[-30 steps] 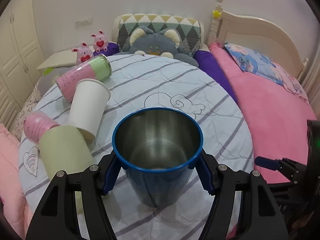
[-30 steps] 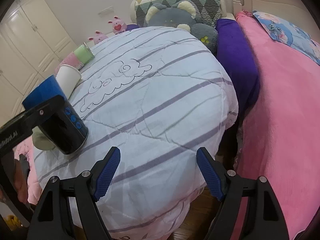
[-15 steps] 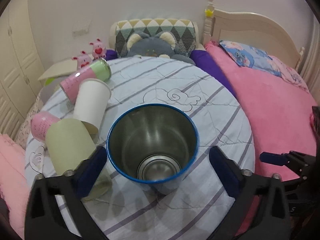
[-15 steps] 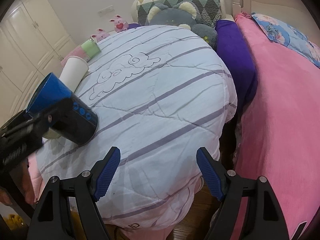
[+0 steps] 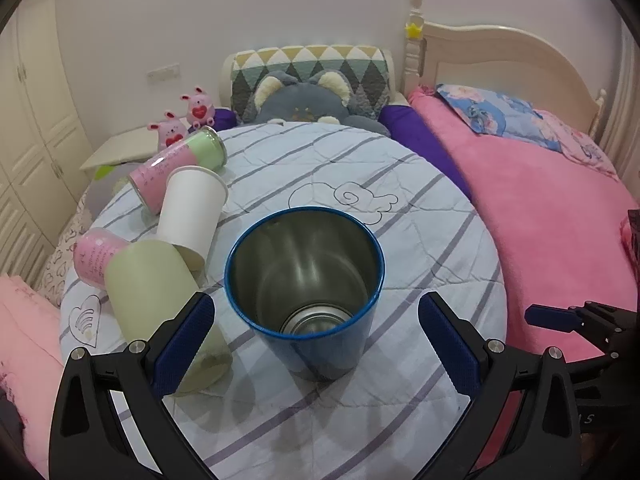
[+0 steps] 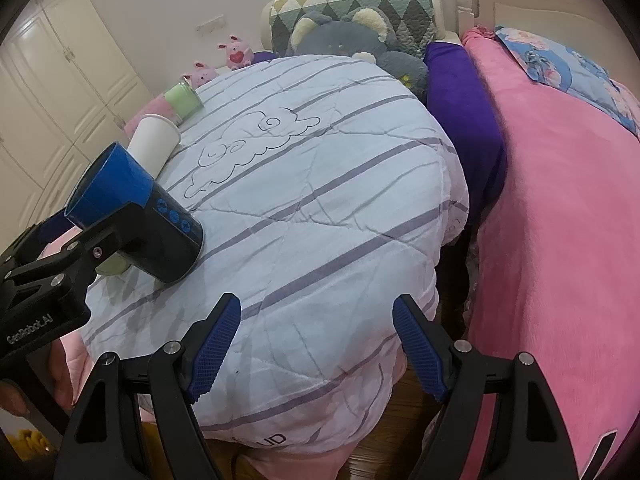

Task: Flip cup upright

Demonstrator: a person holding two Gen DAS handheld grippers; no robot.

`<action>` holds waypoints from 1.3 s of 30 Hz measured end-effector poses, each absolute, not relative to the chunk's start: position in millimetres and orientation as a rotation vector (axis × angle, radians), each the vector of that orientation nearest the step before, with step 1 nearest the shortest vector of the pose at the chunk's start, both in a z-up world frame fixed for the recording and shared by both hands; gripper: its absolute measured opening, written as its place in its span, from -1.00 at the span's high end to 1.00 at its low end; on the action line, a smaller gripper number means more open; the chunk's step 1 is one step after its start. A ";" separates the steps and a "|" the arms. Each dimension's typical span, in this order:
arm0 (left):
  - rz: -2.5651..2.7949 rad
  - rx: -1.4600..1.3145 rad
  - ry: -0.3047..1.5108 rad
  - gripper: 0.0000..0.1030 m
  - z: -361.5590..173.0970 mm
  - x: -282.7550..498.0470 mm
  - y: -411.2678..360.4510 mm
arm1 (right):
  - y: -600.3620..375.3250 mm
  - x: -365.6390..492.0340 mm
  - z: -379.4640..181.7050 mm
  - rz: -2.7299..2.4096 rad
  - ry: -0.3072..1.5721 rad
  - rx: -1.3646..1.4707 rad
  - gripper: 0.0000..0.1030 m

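Observation:
A blue metal cup [image 5: 308, 292] with a steel inside stands upright, mouth up, on the striped quilt-covered round table [image 5: 400, 200]. It also shows in the right wrist view [image 6: 136, 208]. My left gripper [image 5: 316, 344] is open; its blue fingers stand apart on either side of the cup and a little nearer the camera, not touching it. My right gripper [image 6: 316, 344] is open and empty over the table's near edge, to the right of the cup.
A white paper cup [image 5: 192, 208], a green and pink cup [image 5: 148, 288] and a second pink and green cup [image 5: 180, 164] lie on their sides left of the blue cup. A grey plush toy [image 5: 304, 100] sits behind the table. A pink bed [image 5: 540, 200] is on the right.
My left gripper has opened and let go of the blue cup, then drawn back. The cup now stands free on the table. The right gripper has barely moved.

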State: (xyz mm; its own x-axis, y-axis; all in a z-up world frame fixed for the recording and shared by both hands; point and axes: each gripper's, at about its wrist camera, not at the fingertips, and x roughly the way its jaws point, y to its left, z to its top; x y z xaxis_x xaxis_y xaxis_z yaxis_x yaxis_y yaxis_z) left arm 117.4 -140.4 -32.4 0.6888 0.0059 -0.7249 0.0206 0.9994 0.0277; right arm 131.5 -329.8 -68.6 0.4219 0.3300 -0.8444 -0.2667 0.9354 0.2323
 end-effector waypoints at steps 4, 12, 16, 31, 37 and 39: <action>-0.014 0.057 0.792 -1.00 -29.4 108.9 -140.5 | -327.7 121.6 -64.5 0.363 1.059 0.064 -0.55; -0.028 0.056 0.763 -1.00 -23.2 86.7 -126.7 | -318.3 96.4 -54.1 0.333 1.025 0.061 -0.55; -0.022 0.049 0.754 -1.00 -22.6 75.6 -113.1 | -305.5 85.6 -50.9 0.339 1.005 0.055 -0.55; -0.020 -0.003 0.619 -1.00 -26.5 30.5 -54.3 | -247.7 40.7 -52.5 0.350 0.851 -0.011 -0.55; -0.019 0.015 0.558 -1.00 -26.1 22.0 -41.4 | -234.0 30.0 -50.5 0.367 0.774 0.002 -0.55; -0.021 0.021 0.541 -1.00 -27.4 20.6 -39.9 | -230.4 26.9 -48.7 0.364 0.740 0.002 -0.55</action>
State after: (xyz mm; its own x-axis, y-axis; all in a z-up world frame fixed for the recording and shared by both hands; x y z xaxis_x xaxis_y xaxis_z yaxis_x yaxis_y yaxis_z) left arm 20.6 -39.9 -27.4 0.8570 -0.0141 -0.5151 0.0251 0.9996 0.0143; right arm 26.9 -230.4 -48.7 0.6790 0.3250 -0.6583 -0.3237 0.9374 0.1289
